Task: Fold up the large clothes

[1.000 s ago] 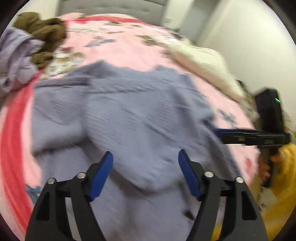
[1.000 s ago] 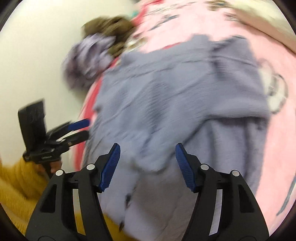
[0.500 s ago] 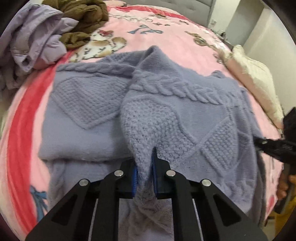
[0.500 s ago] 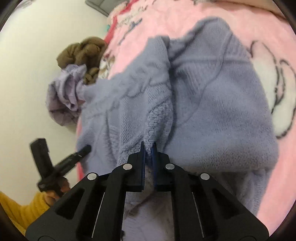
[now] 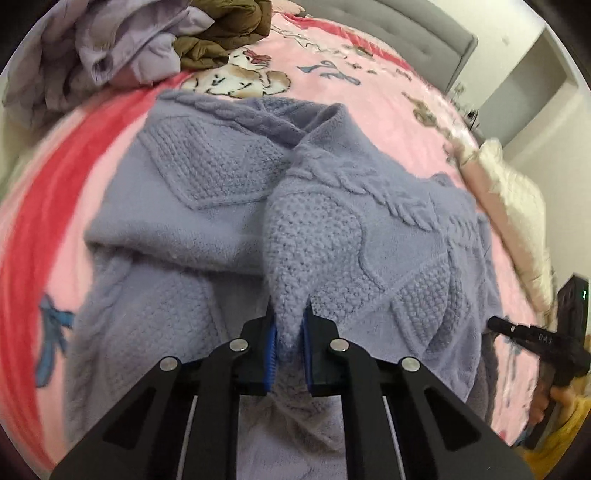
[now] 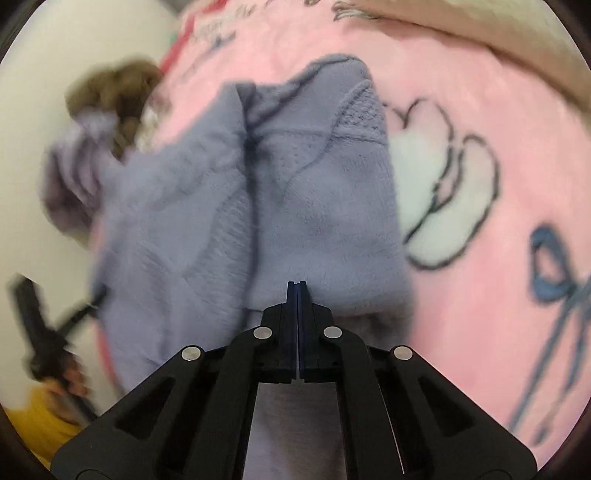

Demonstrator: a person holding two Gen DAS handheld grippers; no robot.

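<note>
On the pink bed (image 5: 388, 92), the lavender sweater (image 5: 388, 240) lies rumpled. The left gripper (image 5: 289, 325) pinches a knit fold; the right gripper (image 6: 297, 291) is fully together, apparently empty. Lifting now risks one-sided dragging.

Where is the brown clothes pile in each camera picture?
Left wrist view: the brown clothes pile sits at the top, left of centre, beside crumpled lilac clothes.
Right wrist view: blurred, upper left, above those lilac clothes.
Shared landmark: the lavender sweater spread on the pink blanket.
</note>
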